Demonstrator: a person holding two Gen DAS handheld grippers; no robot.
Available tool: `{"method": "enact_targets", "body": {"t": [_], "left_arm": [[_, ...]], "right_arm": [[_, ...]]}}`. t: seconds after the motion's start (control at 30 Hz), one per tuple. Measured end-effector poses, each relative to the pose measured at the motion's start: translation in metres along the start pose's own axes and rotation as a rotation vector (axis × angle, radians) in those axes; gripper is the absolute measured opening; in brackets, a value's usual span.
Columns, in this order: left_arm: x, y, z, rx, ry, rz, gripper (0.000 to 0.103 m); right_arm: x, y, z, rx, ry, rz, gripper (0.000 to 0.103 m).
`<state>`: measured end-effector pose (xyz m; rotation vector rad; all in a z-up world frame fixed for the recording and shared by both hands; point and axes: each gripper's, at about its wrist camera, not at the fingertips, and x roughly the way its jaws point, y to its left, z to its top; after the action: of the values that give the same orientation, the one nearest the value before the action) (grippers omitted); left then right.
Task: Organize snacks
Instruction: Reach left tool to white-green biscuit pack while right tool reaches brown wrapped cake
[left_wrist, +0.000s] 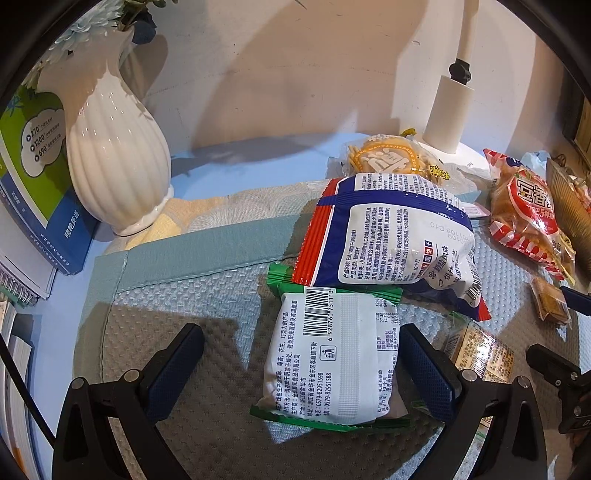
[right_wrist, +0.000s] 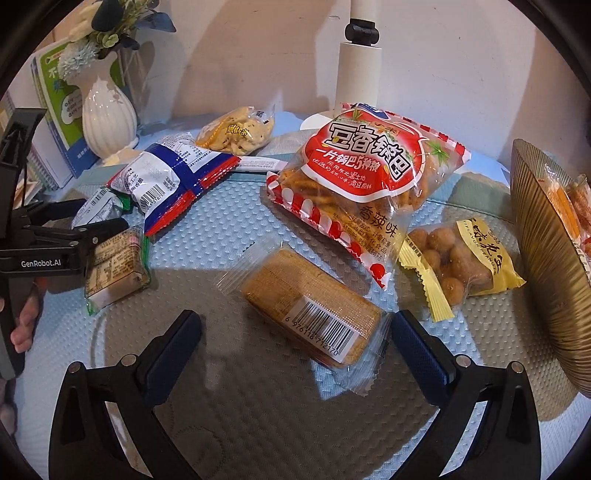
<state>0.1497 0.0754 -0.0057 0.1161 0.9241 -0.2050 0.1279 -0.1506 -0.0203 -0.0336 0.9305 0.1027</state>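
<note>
Left wrist shows my left gripper wide open, straddling the green-edged white snack packet on the blue quilted mat, ready to pinch. My right gripper, equally open and empty, brackets the clear-wrapped brown biscuit pack; the gold ribbed bowl at right likely collects them.

Snack packets scattered flat

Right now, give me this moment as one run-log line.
left hand-held gripper: open, straddling green-edged packet | right hand-held gripper: open, around clear-wrapped biscuit pack | nothing gripped | basket: at right
</note>
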Motion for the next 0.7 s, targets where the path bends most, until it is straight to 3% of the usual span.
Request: {"method": "enact_targets", "body": {"t": [0.7], "left_arm": [[0.0004,0.0002,0.0,-0.001,0.0,0.0,0.103]], "right_arm": [[-0.0005,-0.0013,-0.0002,-0.001,0.0,0.0,0.103]]}}
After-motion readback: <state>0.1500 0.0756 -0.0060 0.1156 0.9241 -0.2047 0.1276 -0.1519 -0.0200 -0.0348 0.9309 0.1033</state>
